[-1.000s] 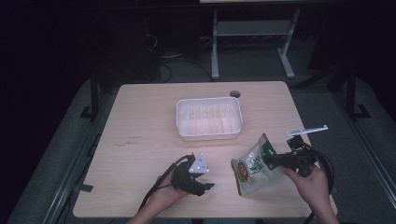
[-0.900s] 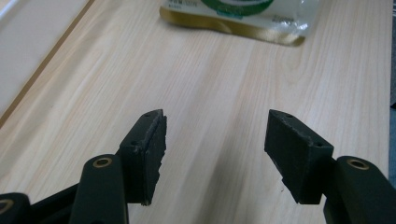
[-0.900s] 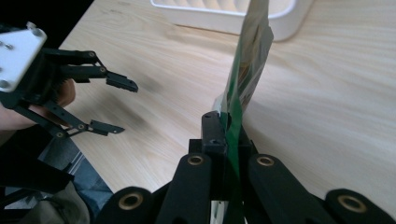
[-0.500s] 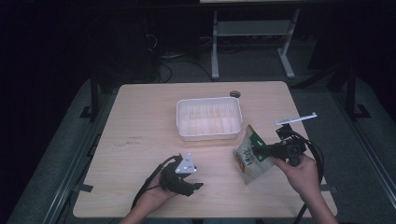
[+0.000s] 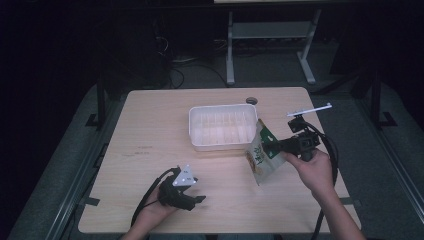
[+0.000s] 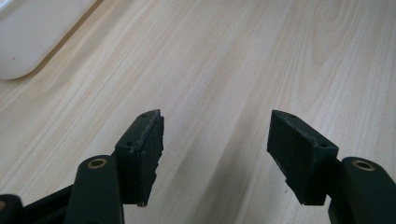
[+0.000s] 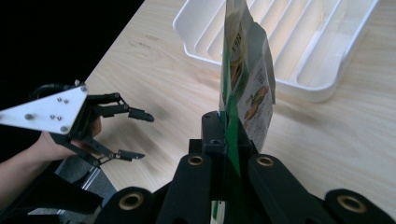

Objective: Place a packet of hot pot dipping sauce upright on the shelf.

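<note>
One snack pouch (image 5: 261, 156) hangs pinched in the right gripper (image 5: 274, 146), so carry it level over the white tray (image 5: 220, 127) before lowering, while the left gripper (image 5: 200, 199), fingers apart and empty, waits on the desk (image 5: 150, 130).

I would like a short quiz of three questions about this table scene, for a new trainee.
1. True or false: the right gripper has its jaws shut on the snack pouch.
2. Where does the white tray lie relative to the pouch in the high view? A) to its left and farther back B) to its right C) under it
3. What is between the jaws of the left gripper?

Key:
1. True; the jaws pinch the pouch's green edge.
2. A
3. Nothing; they stand apart above the bare wooden table.
</note>
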A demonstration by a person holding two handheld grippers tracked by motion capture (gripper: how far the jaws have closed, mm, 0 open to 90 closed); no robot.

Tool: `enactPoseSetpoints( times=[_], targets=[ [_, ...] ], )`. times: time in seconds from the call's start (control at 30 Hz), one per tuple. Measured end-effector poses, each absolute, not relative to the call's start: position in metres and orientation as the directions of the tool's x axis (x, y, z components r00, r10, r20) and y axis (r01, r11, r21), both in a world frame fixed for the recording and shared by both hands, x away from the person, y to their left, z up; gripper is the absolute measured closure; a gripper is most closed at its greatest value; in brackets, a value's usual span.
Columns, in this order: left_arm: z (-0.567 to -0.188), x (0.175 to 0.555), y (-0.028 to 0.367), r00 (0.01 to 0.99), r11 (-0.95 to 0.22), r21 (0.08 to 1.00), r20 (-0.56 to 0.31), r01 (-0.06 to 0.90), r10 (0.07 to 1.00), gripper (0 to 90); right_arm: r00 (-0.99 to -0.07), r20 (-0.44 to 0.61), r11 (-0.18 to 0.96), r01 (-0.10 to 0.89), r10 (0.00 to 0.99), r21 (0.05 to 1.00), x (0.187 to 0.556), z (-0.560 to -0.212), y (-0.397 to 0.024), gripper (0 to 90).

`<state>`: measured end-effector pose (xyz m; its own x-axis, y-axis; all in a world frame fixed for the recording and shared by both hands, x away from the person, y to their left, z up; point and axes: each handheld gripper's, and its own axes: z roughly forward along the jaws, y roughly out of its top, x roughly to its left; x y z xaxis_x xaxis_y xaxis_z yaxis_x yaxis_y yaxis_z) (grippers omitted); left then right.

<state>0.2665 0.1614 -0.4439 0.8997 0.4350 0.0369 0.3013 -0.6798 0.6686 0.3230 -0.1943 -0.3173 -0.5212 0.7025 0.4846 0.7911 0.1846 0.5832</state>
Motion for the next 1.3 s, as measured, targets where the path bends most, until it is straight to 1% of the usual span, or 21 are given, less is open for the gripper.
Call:
enactPoseSetpoints(
  times=[0.73,1.3],
  targets=[
    [-0.444,0.267,0.168,0.893,-0.673,0.676,0.050,0.300,0.448,33.2,-0.494,0.480,0.152,0.794,0.725,0.588,0.356,-0.291,-0.179,90.0],
    [-0.443,0.269,0.175,0.884,-0.663,0.682,0.051,0.310,0.466,32.8,-0.489,0.475,0.152,0.796,0.732,0.586,0.386,-0.279,-0.152,90.0]
  ],
)
